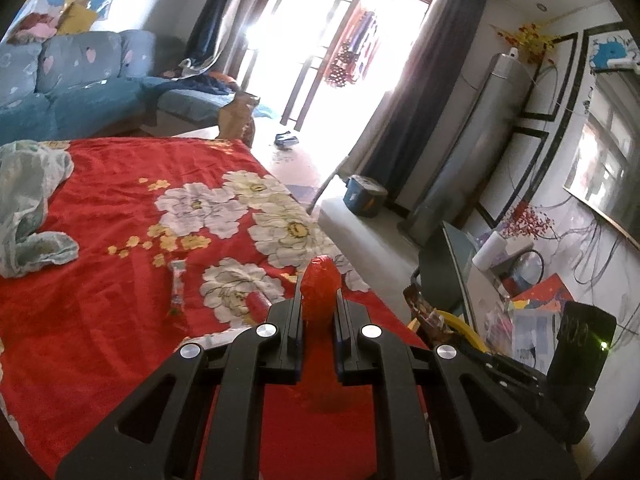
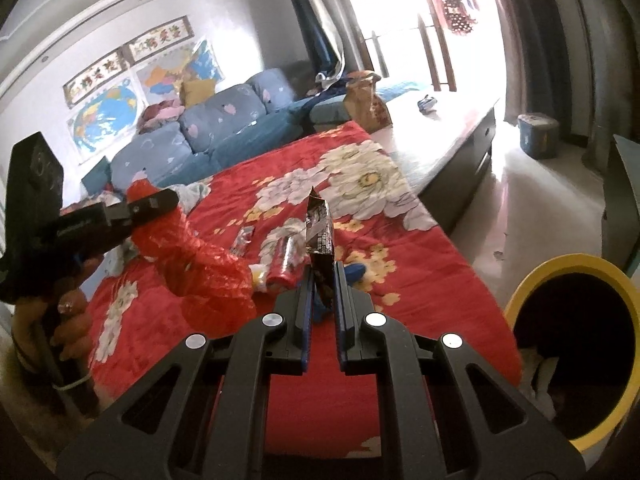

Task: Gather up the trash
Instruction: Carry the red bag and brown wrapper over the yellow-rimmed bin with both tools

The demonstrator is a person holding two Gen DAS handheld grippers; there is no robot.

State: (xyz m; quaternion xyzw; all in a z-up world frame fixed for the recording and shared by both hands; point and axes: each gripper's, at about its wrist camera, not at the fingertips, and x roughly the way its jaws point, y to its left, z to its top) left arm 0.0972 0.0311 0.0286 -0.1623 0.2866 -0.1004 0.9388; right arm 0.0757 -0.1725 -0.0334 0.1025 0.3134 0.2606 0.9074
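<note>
Red bag (image 1: 319,288) clamped in left jaws; only right view shows wrapper (image 2: 320,240) gripped, bin (image 2: 576,276).

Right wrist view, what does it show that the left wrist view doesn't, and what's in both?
Only the right wrist view shows the right gripper shut on a dark snack wrapper and the open yellow-rimmed bin. Only the left wrist view shows the television and cluttered side table. Both show the left gripper clamping a red plastic bag over the red floral blanket.
</note>
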